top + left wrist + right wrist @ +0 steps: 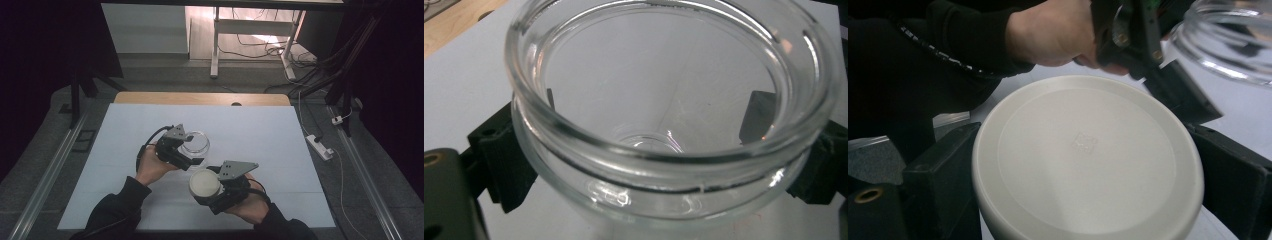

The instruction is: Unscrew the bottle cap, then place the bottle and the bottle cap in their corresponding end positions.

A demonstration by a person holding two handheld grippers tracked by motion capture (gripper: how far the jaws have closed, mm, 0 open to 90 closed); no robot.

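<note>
On the white sheet (260, 125) near the table's middle, my left claw (196, 161) is clamped around an open glass jar (195, 142), one jaw on each side. Just beside it, my right claw (206, 196) grips the round white lid (204, 183), held flat-side up near the front edge.

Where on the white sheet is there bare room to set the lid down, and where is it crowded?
Free: the white sheet right of the glass jar, and its far left strip. Crowded: the near middle, where the left claw grips the jar beside the right claw, holding the white lid.
</note>
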